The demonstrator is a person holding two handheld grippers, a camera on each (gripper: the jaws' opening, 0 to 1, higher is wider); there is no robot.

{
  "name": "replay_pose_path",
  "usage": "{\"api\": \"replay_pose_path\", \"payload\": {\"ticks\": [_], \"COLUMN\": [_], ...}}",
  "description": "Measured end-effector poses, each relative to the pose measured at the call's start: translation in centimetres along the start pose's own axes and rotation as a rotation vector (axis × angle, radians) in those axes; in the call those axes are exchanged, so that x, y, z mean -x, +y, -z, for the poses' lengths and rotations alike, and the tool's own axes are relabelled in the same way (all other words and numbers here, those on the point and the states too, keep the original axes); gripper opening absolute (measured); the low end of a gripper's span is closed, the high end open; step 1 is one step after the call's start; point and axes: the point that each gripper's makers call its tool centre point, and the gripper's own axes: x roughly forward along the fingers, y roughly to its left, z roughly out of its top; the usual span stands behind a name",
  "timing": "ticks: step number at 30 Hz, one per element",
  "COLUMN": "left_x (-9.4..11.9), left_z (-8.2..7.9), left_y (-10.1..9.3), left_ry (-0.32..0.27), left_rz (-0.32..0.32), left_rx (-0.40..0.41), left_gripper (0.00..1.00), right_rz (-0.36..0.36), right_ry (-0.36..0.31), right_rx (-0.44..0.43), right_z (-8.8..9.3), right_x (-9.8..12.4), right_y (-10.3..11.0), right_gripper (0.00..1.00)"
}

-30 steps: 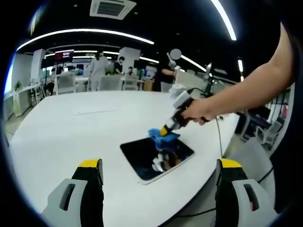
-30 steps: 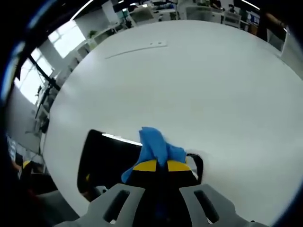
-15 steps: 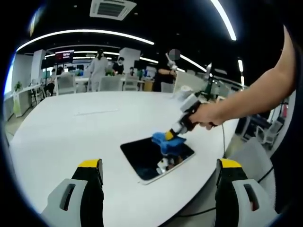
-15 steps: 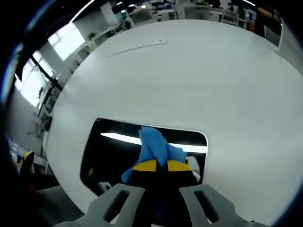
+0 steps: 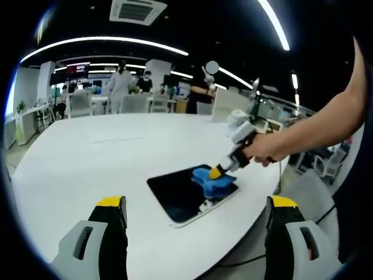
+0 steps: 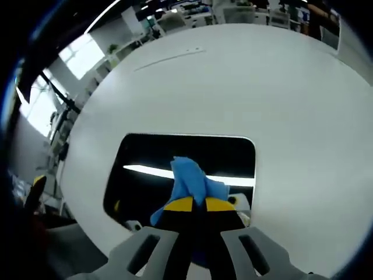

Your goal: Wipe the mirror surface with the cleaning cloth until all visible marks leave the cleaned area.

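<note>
1 mirror (image 5: 185,192) is lying on 1 white tabletop (image 5: 87,163). 1 blue cleaning cloth (image 5: 211,179) is resting on the mirror. 2 grippers are showing: the left gripper (image 5: 192,233), its 2 yellow-tipped jaws standing wide apart, and the right gripper (image 5: 217,171), its 2 jaws closing on the cloth. 1 hand (image 5: 265,149) is holding the right gripper. At least 3 people are standing in the background. 1 ceiling vent (image 5: 135,10) is showing overhead.

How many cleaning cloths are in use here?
1. The blue cloth is pinched in the right gripper, pressed on the mirror near its right end.
</note>
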Motion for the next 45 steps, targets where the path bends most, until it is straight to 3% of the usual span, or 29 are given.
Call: {"api": "replay_pose_path", "payload": {"ticks": [7, 22, 27, 37, 45], "left_x": [-0.2, -0.1, -0.1, 0.0, 0.0], "left_z": [0.6, 0.4, 0.5, 0.4, 0.7], "left_y": [-0.1, 0.2, -0.3, 0.1, 0.4], "left_ry": [0.037, 0.029, 0.033, 0.019, 0.030], "left_rz": [0.007, -0.030, -0.005, -0.023, -0.034], "left_rx": [0.008, -0.003, -0.005, -0.003, -0.025], "left_gripper": [0.99, 0.99, 1.00, 1.00, 1.00], "right_rz": [-0.006, -0.045, -0.061, -0.077, -0.099], "right_ry": [-0.002, 0.010, 0.008, 0.031, 0.039], "right_rx": [0.001, -0.010, -0.017, -0.006, -0.010], "right_z": [1.3, 3.4, 3.9, 5.1, 5.2], "right_x": [0.6, 1.6, 1.8, 2.1, 2.2], "right_y": [0.4, 1.0, 0.9, 1.4, 1.4], "right_gripper": [0.00, 0.00, 0.00, 0.00, 0.00]}}
